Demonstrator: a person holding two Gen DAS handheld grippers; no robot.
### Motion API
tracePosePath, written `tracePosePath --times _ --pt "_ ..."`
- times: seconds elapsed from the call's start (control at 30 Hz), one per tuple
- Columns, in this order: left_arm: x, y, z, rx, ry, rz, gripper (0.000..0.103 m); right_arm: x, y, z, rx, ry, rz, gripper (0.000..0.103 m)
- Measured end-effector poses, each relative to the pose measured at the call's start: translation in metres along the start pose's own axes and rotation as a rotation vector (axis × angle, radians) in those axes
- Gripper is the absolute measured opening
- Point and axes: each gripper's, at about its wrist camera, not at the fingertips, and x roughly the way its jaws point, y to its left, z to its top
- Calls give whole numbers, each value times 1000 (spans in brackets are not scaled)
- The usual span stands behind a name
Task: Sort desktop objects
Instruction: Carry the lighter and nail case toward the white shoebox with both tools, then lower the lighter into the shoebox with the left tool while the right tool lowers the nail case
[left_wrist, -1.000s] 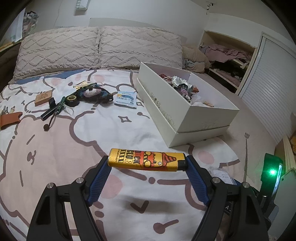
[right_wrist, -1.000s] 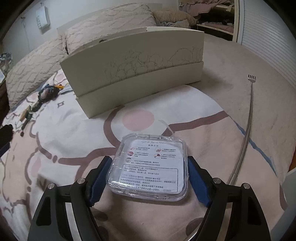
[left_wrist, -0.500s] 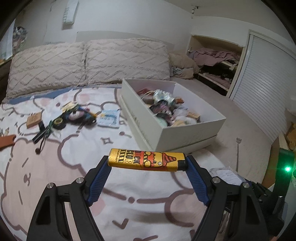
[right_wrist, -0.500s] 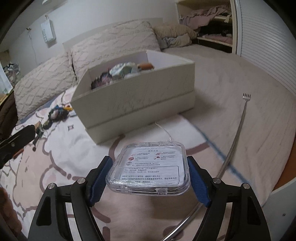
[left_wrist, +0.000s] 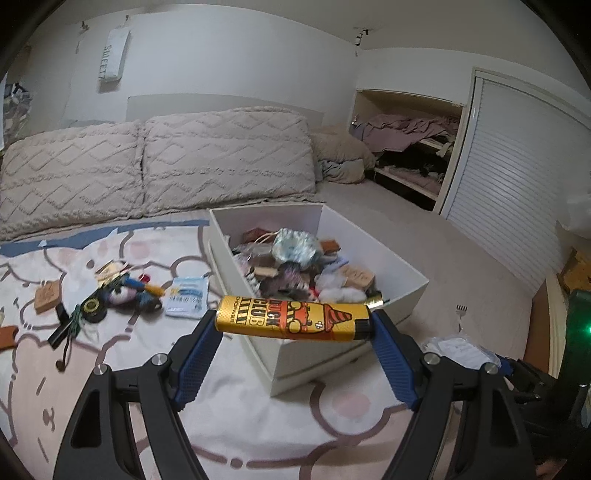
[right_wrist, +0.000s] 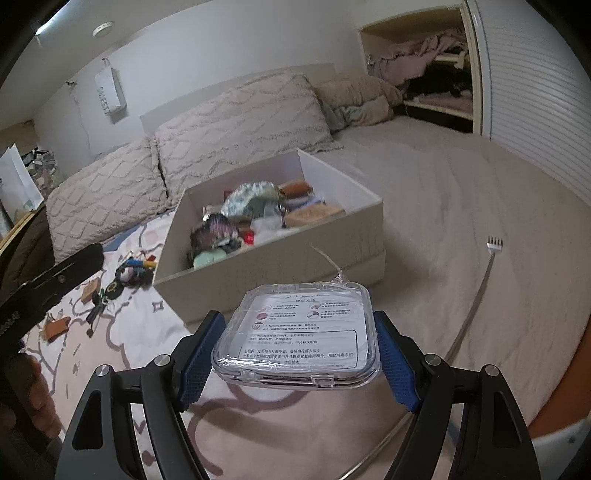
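Observation:
My left gripper (left_wrist: 295, 325) is shut on a yellow lighter (left_wrist: 291, 322) with red print, held crosswise in the air in front of the white box (left_wrist: 402, 291). My right gripper (right_wrist: 297, 347) is shut on a clear plastic case (right_wrist: 295, 341) with a printed label, held above the bed in front of the same box (right_wrist: 280, 266). The box holds several small items. Loose items (left_wrist: 110, 295) lie on the patterned blanket left of the box, among them a blue-white packet (left_wrist: 186, 295).
Two pillows (left_wrist: 147, 173) line the headboard. A long metal back scratcher (right_wrist: 476, 295) lies on the beige sheet to the right of the box. An open closet (left_wrist: 410, 151) and a slatted door (left_wrist: 517, 206) stand at the right. The left gripper shows at the right wrist view's left edge (right_wrist: 44, 280).
Both grippers have risen from the bed with their objects, and the box's inside has come into view. The grips have not changed.

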Motion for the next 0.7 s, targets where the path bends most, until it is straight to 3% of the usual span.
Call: tracePosePath --times 0.37,0.7 --pt "51 4 43 26 20 -40 81 26 5 53 19 16 39 80" --pt "108 22 78 40 94 -72 81 69 18 106 24 41 38 80"
